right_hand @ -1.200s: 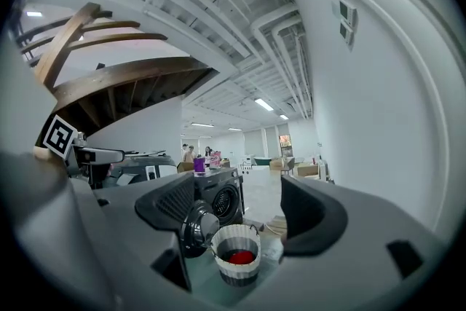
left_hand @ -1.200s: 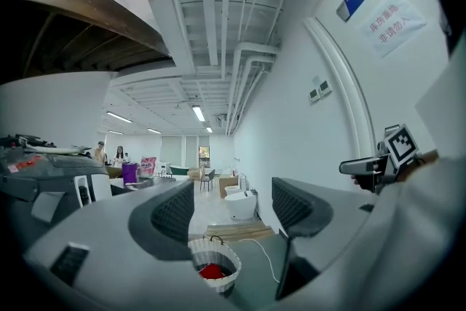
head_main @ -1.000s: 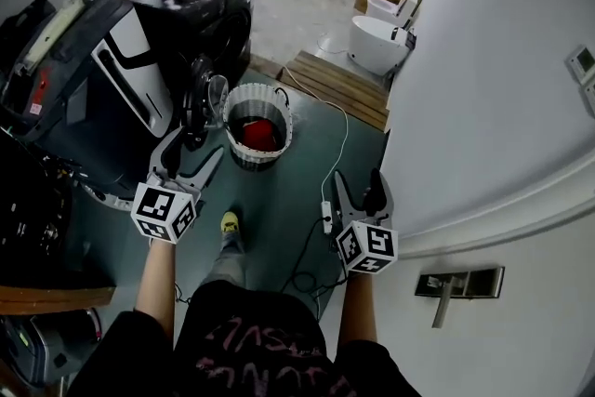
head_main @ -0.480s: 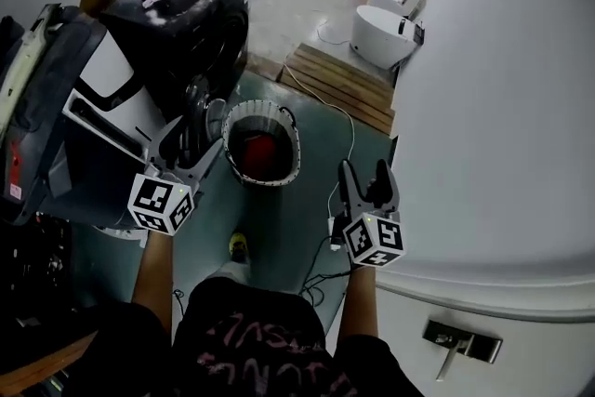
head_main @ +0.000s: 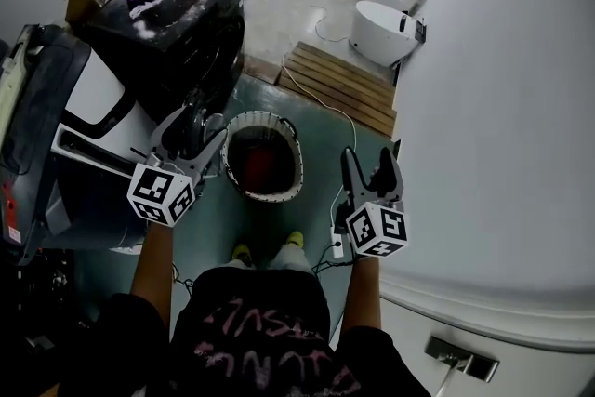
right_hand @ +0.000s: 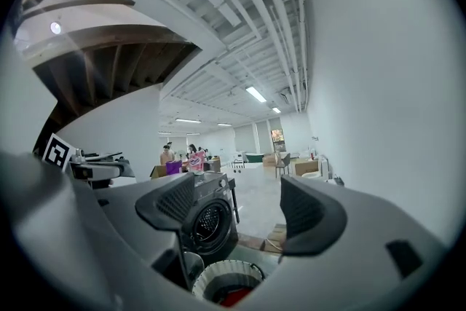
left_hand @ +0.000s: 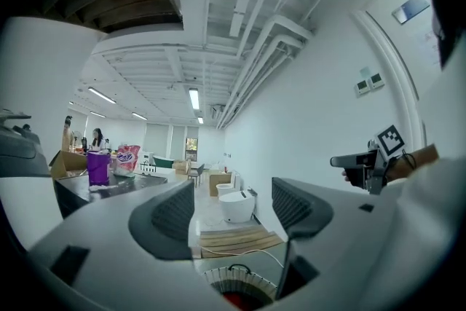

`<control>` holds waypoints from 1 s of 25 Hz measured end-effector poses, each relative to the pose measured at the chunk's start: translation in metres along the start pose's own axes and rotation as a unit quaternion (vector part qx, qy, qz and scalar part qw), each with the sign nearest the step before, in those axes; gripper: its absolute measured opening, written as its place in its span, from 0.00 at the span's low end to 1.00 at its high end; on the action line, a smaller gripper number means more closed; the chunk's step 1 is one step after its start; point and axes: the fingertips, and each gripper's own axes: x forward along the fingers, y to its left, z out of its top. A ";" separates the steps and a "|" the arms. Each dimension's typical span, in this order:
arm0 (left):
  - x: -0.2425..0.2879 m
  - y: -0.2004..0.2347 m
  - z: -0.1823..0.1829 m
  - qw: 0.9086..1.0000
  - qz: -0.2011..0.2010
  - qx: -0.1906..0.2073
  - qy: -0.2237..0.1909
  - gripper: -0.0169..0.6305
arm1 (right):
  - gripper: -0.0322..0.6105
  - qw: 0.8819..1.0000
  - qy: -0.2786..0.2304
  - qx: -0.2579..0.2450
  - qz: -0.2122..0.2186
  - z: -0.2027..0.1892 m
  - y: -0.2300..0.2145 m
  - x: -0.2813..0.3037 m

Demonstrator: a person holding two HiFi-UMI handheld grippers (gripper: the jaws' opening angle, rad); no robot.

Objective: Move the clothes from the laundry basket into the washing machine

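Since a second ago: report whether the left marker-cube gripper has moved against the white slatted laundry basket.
Yes. The left gripper has come forward: it was short of the white basket, now its jaws stand beside its left rim.

The left gripper (left_hand: pixel 233 209) points level across a white hall, its ribbed jaws apart with nothing between them. Below them shows the laundry basket (left_hand: pixel 234 277) with red cloth (left_hand: pixel 237 300) inside, and beyond it a wooden pallet (left_hand: pixel 237 239). A purple jug (left_hand: pixel 98 167) stands at left, and the right gripper (left_hand: pixel 351 161) at right.
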 end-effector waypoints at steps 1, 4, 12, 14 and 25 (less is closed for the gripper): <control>0.009 0.001 0.000 1.000 -0.004 0.003 0.002 0.54 | 0.63 1.000 0.000 0.001 0.002 -0.001 -0.001 0.008; 0.034 0.006 0.002 1.000 -0.008 0.020 0.009 0.54 | 0.63 1.000 -0.003 0.018 0.014 -0.002 -0.009 0.035; 0.120 0.034 0.009 0.999 0.040 0.030 0.013 0.54 | 0.63 0.998 0.002 0.031 0.054 0.001 -0.064 0.139; 0.148 0.038 0.003 0.998 0.051 0.024 0.020 0.54 | 0.63 0.996 0.016 0.029 0.077 -0.004 -0.074 0.170; 0.250 0.045 -0.049 0.991 0.115 -0.018 0.071 0.54 | 0.63 0.978 0.102 0.031 0.181 -0.064 -0.125 0.298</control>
